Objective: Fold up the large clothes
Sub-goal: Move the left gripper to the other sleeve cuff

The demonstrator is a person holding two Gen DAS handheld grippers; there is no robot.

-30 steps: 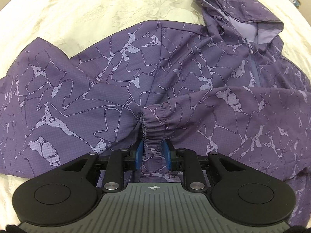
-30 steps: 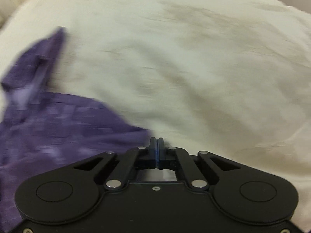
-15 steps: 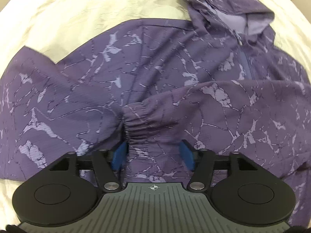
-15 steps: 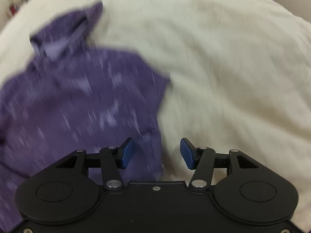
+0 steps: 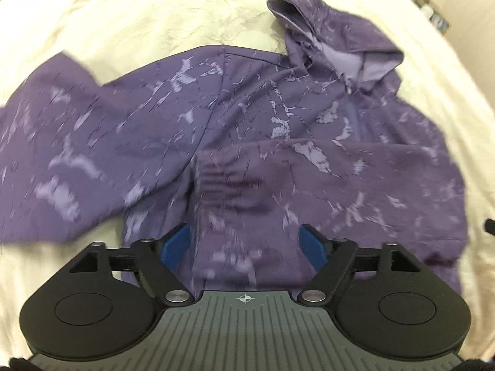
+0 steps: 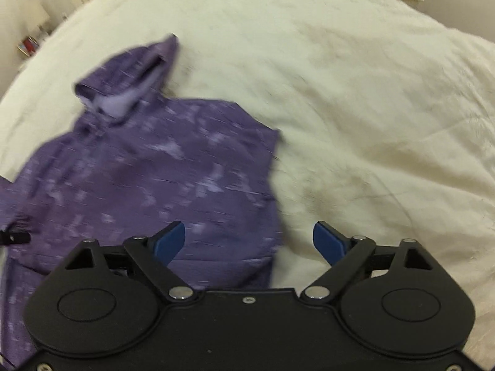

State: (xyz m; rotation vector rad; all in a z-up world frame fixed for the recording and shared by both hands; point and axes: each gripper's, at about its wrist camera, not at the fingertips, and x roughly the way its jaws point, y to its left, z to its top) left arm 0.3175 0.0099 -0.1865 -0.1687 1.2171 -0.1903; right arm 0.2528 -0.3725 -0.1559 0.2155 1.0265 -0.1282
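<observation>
A purple hooded jacket (image 5: 253, 114) with a pale cracked pattern lies flat on a cream bedspread (image 5: 139, 15), hood (image 5: 337, 40) toward the far side. One sleeve is folded across its chest, its elastic cuff (image 5: 229, 182) lying just beyond my left gripper (image 5: 244, 244). That gripper's jaws are opening, blue pads apart, above the cloth and pressing on nothing. In the right wrist view the jacket (image 6: 148, 179) lies at left, and my right gripper (image 6: 249, 242) hovers over its right edge, jaws opening with nothing gripped.
The cream bedspread (image 6: 371, 108) stretches wide to the right of the jacket. The other sleeve (image 5: 46, 142) spreads out to the left. Small items (image 6: 29, 44) stand on furniture past the bed's far edges.
My left gripper let go of the sleeve cuff, opened and drew back. The right gripper went from shut to open and swung left, bringing the jacket into its view.
</observation>
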